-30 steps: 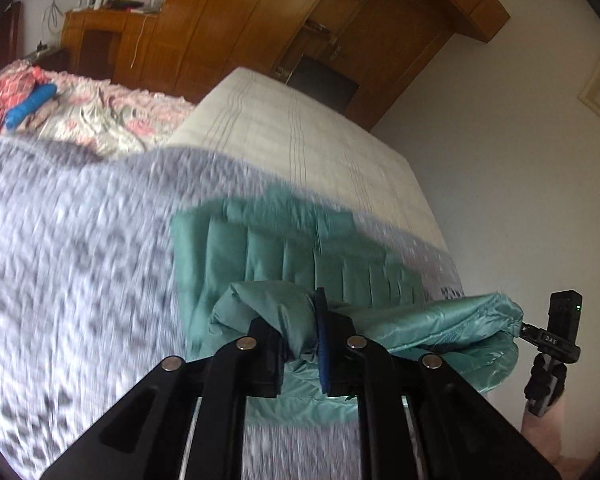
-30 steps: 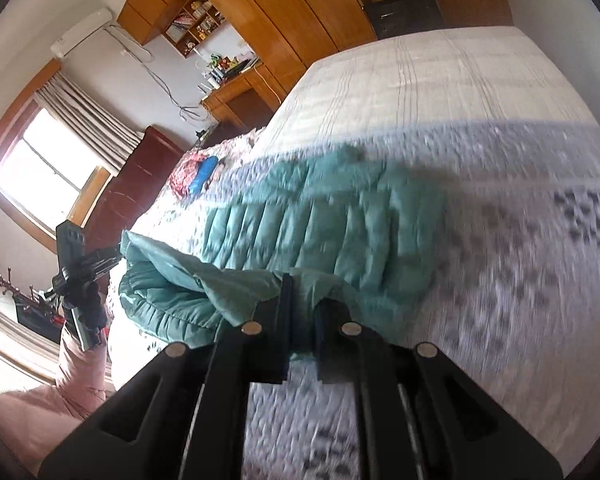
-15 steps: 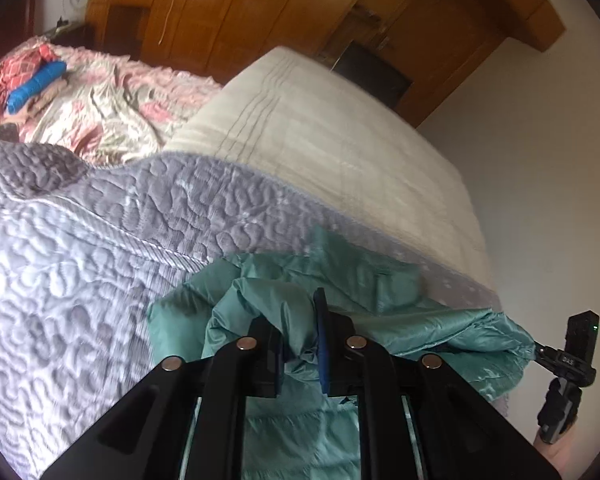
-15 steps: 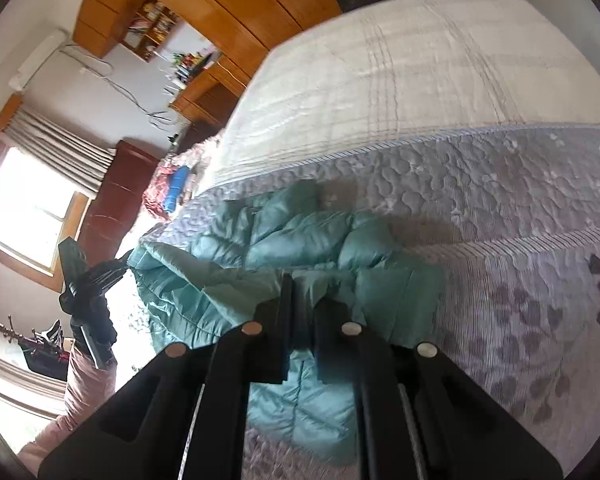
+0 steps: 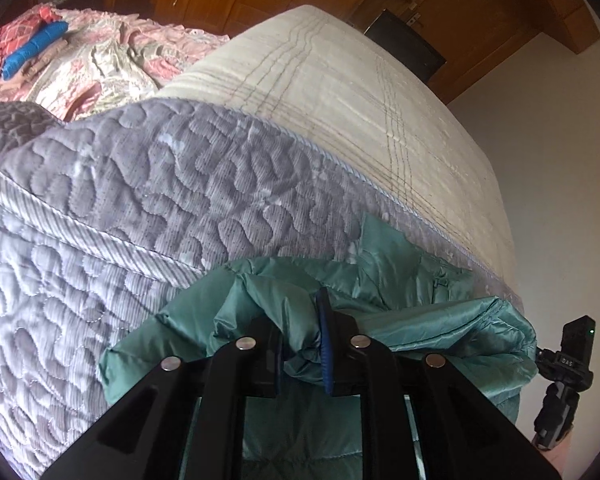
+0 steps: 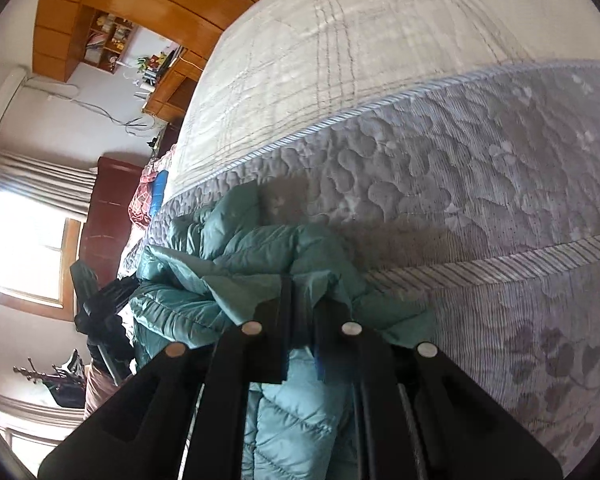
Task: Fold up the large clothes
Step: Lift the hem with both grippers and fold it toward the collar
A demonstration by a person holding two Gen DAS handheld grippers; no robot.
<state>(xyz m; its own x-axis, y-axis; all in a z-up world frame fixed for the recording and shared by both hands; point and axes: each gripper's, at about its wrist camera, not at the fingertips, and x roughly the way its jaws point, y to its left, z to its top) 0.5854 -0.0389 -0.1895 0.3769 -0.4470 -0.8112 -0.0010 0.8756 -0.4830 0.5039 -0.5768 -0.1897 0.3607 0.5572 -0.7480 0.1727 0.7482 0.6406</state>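
on the grey quilted bedspread [image 5: 148,200] lies a teal puffer jacket [image 5: 400,280], bunched and partly doubled over. the left gripper [image 5: 302,344] pinches a fold of it, its jaws having just eased slightly apart; the right gripper [image 6: 300,320] clamps another fold.

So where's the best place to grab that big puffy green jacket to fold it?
Probably along its edge, as now: the left hand-held gripper and right hand-held gripper each pinch a thin bunch of the green jacket, coming from the near side of the bed. The padded middle looks too thick and slippery to pinch.
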